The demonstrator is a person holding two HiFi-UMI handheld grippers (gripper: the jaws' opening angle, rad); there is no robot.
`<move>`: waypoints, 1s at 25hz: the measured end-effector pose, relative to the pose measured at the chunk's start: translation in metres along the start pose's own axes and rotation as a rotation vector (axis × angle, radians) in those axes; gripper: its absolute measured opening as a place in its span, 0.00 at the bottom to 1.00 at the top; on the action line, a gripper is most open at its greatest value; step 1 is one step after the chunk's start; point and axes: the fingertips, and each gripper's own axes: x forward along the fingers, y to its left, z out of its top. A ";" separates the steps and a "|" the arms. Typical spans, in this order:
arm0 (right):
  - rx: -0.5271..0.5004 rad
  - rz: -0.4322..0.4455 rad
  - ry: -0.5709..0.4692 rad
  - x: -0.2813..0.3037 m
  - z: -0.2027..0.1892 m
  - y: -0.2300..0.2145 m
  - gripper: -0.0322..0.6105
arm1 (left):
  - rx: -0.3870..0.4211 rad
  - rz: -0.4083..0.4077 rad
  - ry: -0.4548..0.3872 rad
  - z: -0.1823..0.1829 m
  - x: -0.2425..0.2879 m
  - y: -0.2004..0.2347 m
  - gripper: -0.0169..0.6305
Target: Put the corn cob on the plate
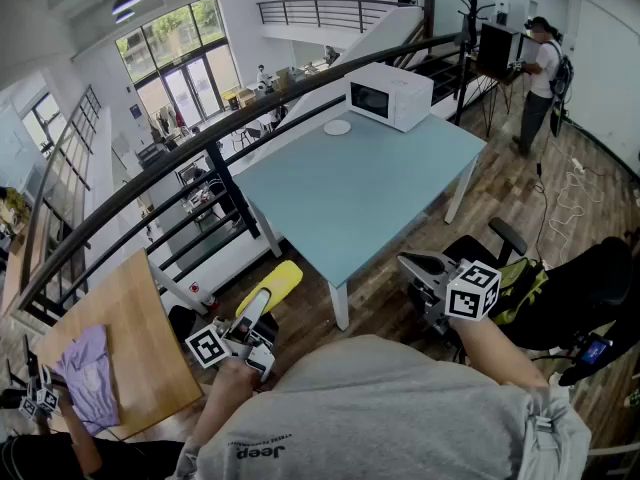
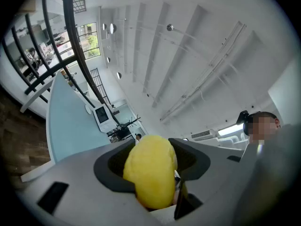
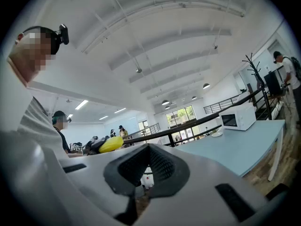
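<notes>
One corn cob (image 1: 278, 280) is clamped in the left gripper (image 1: 262, 304), off the near corner of the one blue table (image 1: 365, 193). One white plate (image 1: 337, 127) sits at the table's far end. The right gripper (image 1: 406, 262), also short of the table, is closed and empty.

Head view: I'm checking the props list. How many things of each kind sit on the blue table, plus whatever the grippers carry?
Microwave: 1
Plate: 1
Corn cob, held in the fingers of the left gripper: 1
Total: 3
</notes>
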 end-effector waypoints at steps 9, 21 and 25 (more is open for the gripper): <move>-0.008 0.005 0.002 -0.017 0.006 -0.015 0.07 | 0.009 -0.002 0.006 -0.013 0.021 -0.006 0.39; -0.011 -0.005 0.020 -0.063 0.006 -0.050 0.08 | 0.010 0.003 0.024 -0.059 0.068 -0.016 0.39; -0.002 -0.006 0.016 -0.081 0.008 -0.065 0.08 | 0.002 0.001 0.024 -0.075 0.087 -0.021 0.39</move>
